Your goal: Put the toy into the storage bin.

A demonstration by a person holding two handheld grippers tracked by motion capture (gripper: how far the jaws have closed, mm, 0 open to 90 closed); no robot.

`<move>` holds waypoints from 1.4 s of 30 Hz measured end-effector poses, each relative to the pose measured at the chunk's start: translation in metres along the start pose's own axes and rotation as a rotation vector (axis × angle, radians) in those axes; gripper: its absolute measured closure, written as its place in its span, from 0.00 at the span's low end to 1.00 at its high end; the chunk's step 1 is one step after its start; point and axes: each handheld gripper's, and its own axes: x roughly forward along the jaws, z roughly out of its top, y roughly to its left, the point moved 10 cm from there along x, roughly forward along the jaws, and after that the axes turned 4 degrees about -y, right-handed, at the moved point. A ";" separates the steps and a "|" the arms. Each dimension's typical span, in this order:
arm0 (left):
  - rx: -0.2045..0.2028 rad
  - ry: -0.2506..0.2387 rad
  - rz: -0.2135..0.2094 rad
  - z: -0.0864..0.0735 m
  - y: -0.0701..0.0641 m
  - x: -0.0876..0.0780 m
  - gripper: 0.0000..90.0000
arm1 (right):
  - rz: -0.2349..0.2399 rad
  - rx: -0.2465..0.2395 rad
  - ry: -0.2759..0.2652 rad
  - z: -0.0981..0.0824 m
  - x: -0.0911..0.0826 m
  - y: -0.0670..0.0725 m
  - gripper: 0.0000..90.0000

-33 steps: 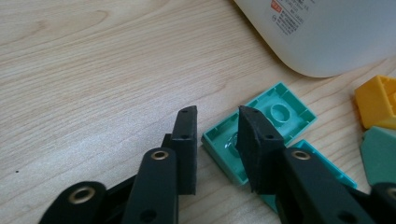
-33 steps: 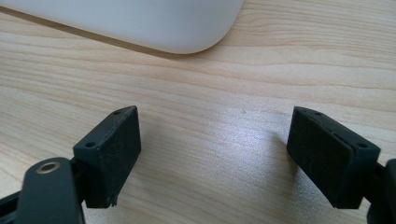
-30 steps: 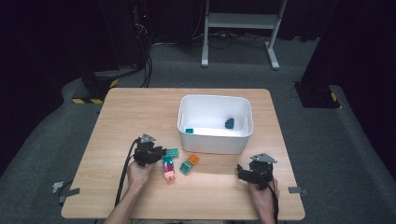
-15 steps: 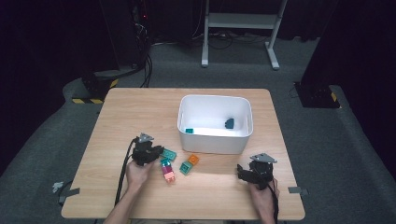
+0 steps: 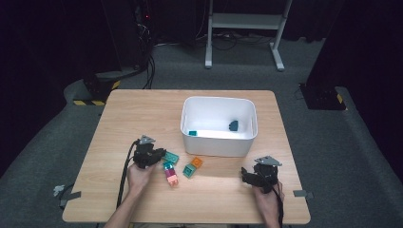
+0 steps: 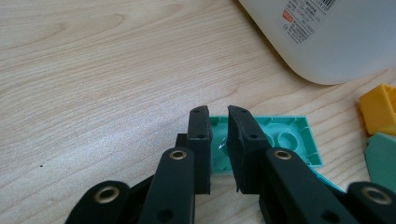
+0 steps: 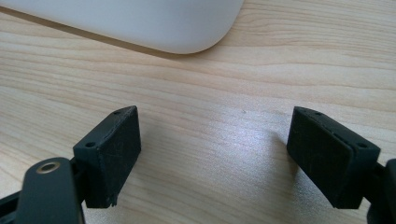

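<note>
My left gripper point(image 5: 160, 156) point(image 6: 218, 114) lies low on the table with its jaws almost together. They have just been closing, and they pinch the near rim of a flat green brick point(image 5: 172, 156) point(image 6: 285, 137) that lies studs-down on the wood. Just beyond it are a pink and cyan brick point(image 5: 170, 174) and a green brick with an orange one point(image 5: 193, 166) point(image 6: 380, 108). My right gripper point(image 5: 251, 176) point(image 7: 215, 140) rests at the front right, jaws wide open over bare wood with nothing between them.
A white bin point(image 5: 218, 143) point(image 6: 336, 37) point(image 7: 140, 23) stands at the table's middle back, holding a small teal brick point(image 5: 192, 133) and a dark blue piece point(image 5: 233, 125). Bare wood stretches along the table's left side and front edge.
</note>
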 end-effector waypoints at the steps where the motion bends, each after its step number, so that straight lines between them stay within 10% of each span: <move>1: -0.001 -0.001 0.000 0.000 0.000 0.000 0.87 | 0.000 -0.002 0.000 0.000 0.000 0.000 0.19; 42: 0.011 -0.021 0.076 0.006 0.009 -0.012 0.97 | 0.000 0.000 0.000 0.000 0.000 0.000 0.19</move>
